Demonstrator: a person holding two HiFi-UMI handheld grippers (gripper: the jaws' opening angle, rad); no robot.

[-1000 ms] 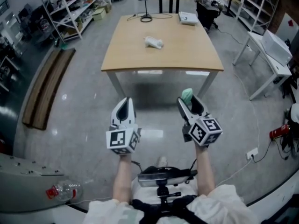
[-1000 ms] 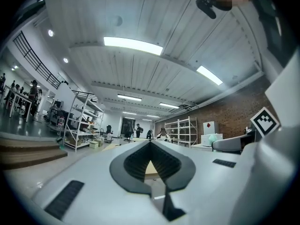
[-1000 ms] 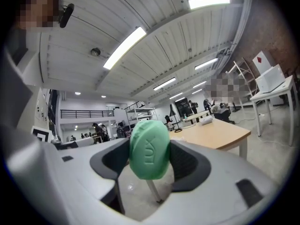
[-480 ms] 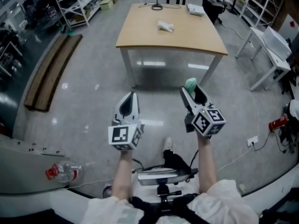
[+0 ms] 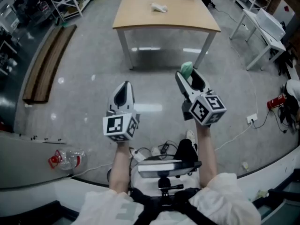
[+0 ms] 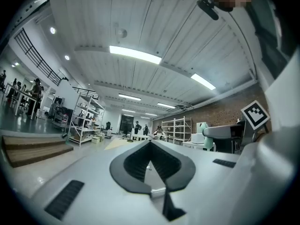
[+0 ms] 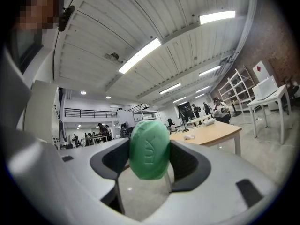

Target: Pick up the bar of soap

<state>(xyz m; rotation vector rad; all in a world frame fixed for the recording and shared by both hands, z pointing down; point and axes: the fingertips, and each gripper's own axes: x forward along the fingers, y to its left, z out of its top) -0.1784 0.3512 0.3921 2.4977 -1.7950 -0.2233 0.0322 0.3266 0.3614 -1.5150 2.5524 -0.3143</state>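
A green oval bar of soap (image 7: 149, 149) sits clamped between the two jaws of my right gripper (image 7: 150, 165), which is shut on it. In the head view the soap (image 5: 187, 69) shows at the tip of the right gripper (image 5: 185, 77), held level above the floor. My left gripper (image 5: 124, 86) is beside it on the left. Its jaws meet at the tips with nothing between them, as the left gripper view also shows (image 6: 151, 150). Both grippers are well short of the wooden table (image 5: 183, 20).
A crumpled white item (image 5: 159, 7) lies on the wooden table ahead. A wooden bench (image 5: 47, 62) lies on the floor at left and a white table (image 5: 262, 27) stands at right. A plastic bottle (image 5: 65, 159) rests on a grey surface at lower left, a red extinguisher (image 5: 274, 102) at right.
The wooden table has drawn away toward the top of the head view. Both grippers have backed off from it together, and the soap has stayed in the right one.
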